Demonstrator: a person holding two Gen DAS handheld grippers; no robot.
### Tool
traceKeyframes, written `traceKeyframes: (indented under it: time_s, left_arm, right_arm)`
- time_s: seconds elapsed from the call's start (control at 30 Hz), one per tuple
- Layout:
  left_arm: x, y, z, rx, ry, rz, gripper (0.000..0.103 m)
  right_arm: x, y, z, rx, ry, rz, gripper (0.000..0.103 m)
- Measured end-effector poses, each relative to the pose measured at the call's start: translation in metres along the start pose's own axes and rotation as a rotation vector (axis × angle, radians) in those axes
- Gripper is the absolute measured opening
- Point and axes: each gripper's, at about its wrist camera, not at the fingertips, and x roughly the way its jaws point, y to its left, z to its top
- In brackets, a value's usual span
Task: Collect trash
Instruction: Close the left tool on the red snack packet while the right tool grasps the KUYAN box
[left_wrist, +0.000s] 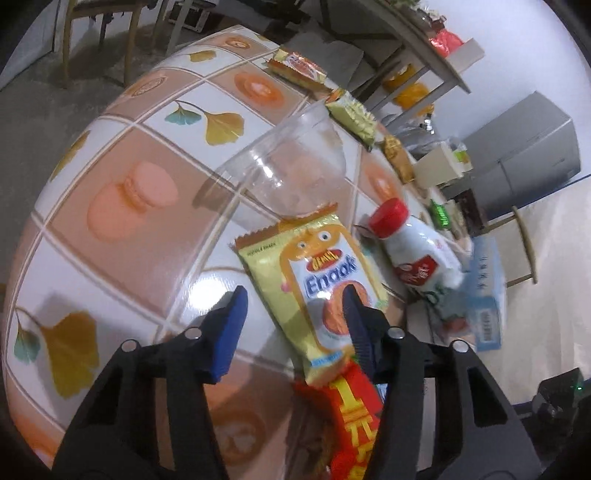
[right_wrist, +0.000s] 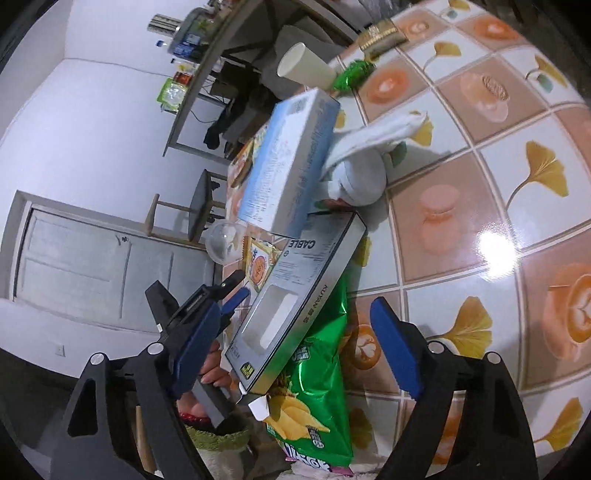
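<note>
In the left wrist view my left gripper (left_wrist: 293, 308) is open, its jaws on either side of a yellow Enaak snack wrapper (left_wrist: 317, 280) lying on the tiled table (left_wrist: 122, 155). A red wrapper (left_wrist: 351, 417) lies under it. A clear plastic cup (left_wrist: 291, 166) and a red-capped white bottle (left_wrist: 417, 247) lie just beyond. In the right wrist view my right gripper (right_wrist: 291, 350) is open around a grey cable box (right_wrist: 295, 299) resting on a green chip bag (right_wrist: 317, 387). The left gripper (right_wrist: 207, 314) shows at the table edge.
A light blue box (right_wrist: 291, 162), a white bottle with tissue (right_wrist: 362, 173), a paper cup (right_wrist: 306, 70) and a small green wrapper (right_wrist: 354, 72) lie farther on. More snack packets (left_wrist: 299, 68) lie at the table's far edge. Shelves and chairs stand beyond.
</note>
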Motion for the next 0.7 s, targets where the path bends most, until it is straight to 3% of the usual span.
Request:
traceKeyframes:
  time_s: [0.27,0.47,0.7]
  left_arm:
    - [0.012,-0.024,0.007,0.159,-0.034,0.165,0.045]
    - [0.016,-0.034,0.001,0.28,-0.064,0.313,0.022]
    - [0.012,-0.028,0.002,0.28,-0.082,0.304,0.004]
  right_arm:
    - [0.019,-0.013,0.009,0.042,0.037,-0.002,0.077]
    - [0.027,-0.016,0.013,0.049,0.051,-0.009,0.076]
    - [0.038,-0.019,0.019,0.069,0.072,-0.001,0.074]
